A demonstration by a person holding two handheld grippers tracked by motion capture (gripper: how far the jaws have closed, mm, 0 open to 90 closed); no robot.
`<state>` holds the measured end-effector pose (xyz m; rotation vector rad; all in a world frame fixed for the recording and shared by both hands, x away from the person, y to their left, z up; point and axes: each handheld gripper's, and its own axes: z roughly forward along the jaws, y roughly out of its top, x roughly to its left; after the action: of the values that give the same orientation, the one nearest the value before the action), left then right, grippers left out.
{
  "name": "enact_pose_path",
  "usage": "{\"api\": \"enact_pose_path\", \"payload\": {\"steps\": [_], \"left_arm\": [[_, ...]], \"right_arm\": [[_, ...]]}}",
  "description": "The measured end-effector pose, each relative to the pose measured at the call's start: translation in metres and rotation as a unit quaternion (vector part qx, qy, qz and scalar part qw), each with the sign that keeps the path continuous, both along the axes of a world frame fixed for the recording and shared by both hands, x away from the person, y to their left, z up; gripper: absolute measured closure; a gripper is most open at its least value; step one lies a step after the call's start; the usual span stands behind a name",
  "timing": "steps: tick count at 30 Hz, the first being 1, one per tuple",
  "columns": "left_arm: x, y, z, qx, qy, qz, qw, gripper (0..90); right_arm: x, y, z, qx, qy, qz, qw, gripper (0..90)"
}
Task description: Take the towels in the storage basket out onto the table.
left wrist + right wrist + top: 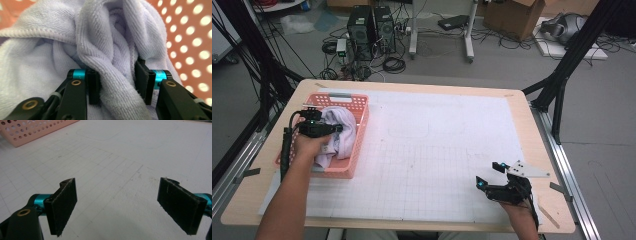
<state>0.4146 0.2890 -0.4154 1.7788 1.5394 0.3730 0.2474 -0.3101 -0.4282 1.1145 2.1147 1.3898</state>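
Note:
A white terry towel lies bunched in a pink perforated basket at the table's left. My left gripper reaches into the basket from the near side. In the left gripper view a thick fold of the towel fills the gap between its pads, which press on it from both sides, with the basket wall behind. My right gripper rests low over the gridded mat near the front right edge. Its jaws stand wide apart in the right gripper view, with nothing between them.
A white gridded mat covers most of the wooden table top. The basket's corner appears far off in the right gripper view. Beyond the table, on the floor, are computer towers, cables and cardboard boxes.

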Motion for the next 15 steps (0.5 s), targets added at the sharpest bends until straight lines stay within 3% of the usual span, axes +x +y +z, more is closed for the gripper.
{"api": "enact_pose_path", "payload": {"steps": [4, 6, 9, 15], "left_arm": [[-0.005, 0.008, 0.007, -0.015, -0.017, 0.003, 0.9997, 62.8], [-0.009, 0.01, 0.014, -0.024, -0.039, -0.004, 0.999, 62.9], [-0.017, 0.011, 0.024, -0.036, -0.077, -0.015, 0.9963, 62.9], [-0.033, 0.013, 0.041, -0.044, -0.144, -0.029, 0.9881, 63.0]], "right_arm": [[-0.002, -0.002, 0.0, 0.002, 0.001, -0.007, 1.0, 14.7], [-0.003, -0.003, 0.001, 0.003, 0.001, -0.008, 1.0, 14.7], [-0.005, -0.004, 0.001, 0.006, 0.002, -0.011, 0.9999, 14.8], [-0.005, -0.004, 0.002, 0.004, -0.006, -0.007, 0.9999, 14.7]]}}
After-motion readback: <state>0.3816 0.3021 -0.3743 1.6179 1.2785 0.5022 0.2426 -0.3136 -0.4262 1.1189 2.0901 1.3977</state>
